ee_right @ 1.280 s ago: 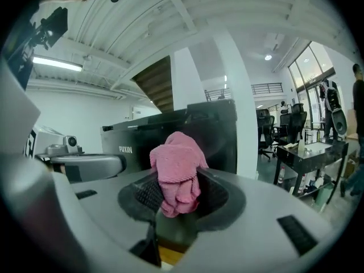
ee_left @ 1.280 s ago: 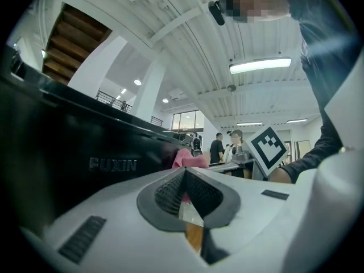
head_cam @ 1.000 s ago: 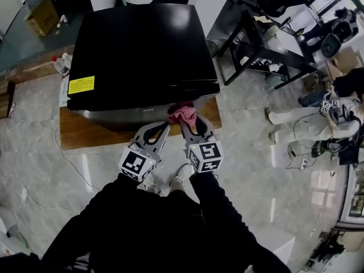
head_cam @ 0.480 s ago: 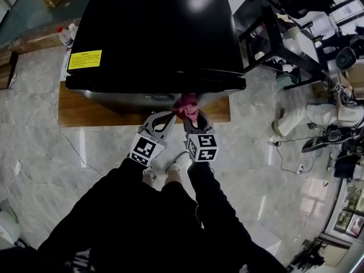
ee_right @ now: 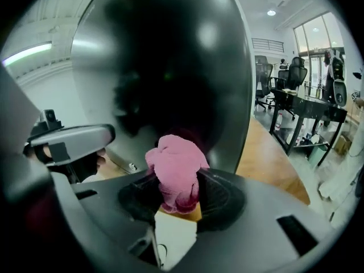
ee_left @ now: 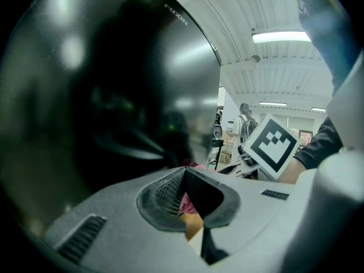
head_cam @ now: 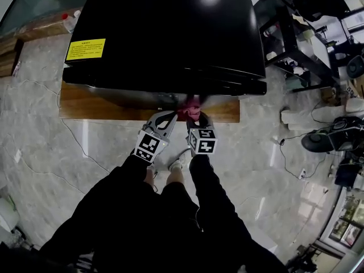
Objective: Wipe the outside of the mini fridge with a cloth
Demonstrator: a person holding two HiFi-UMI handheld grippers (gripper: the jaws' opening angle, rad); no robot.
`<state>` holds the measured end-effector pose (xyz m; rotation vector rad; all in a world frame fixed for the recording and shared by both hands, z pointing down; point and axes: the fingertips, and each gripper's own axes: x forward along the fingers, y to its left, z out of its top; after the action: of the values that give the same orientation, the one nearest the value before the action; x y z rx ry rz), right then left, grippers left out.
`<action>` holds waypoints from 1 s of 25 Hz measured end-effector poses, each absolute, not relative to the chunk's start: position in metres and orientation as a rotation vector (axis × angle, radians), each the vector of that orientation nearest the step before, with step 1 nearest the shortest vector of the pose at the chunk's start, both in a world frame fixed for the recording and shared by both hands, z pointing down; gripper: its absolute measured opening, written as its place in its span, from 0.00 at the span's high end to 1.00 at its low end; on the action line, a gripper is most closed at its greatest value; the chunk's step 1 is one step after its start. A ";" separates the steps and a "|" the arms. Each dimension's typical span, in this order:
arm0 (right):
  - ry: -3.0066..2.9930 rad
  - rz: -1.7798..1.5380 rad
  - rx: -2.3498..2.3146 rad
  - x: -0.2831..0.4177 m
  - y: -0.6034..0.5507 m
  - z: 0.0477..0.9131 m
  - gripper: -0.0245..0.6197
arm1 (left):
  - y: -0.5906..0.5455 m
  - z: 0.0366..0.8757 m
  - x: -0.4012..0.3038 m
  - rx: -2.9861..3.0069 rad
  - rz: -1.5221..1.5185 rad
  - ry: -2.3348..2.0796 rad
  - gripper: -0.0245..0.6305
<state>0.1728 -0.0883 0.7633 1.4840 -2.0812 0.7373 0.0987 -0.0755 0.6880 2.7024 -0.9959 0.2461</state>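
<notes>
Right gripper (ee_right: 176, 186) clamps a bunched pink terry cloth (ee_right: 175, 164) at the boxy mini fridge's (head_cam: 170, 33) glossy front, twelve o'clock; left gripper (ee_left: 185, 174), at the cloth's nine o'clock, is closed and empty.

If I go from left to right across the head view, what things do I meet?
Yellow sticker → left tool → pink cloth → black desk frame.
</notes>
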 end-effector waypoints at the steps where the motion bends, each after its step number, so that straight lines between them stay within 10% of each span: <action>1: -2.070 0.754 1.481 0.173 -0.089 0.772 0.73 | -0.076 0.691 0.096 2.696 0.249 -1.004 0.95; 11: -2.024 0.824 1.436 0.178 -0.066 0.795 0.73 | -0.057 0.680 0.070 2.649 0.282 -1.033 0.95; 25: -2.540 0.348 1.421 0.028 -0.021 0.482 0.73 | -0.024 0.501 -0.045 2.692 0.088 -1.243 0.95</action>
<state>0.0277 -0.0212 0.4822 1.4209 -2.5396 0.3481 -0.0450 -0.0242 0.5011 2.6921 -1.2433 0.0883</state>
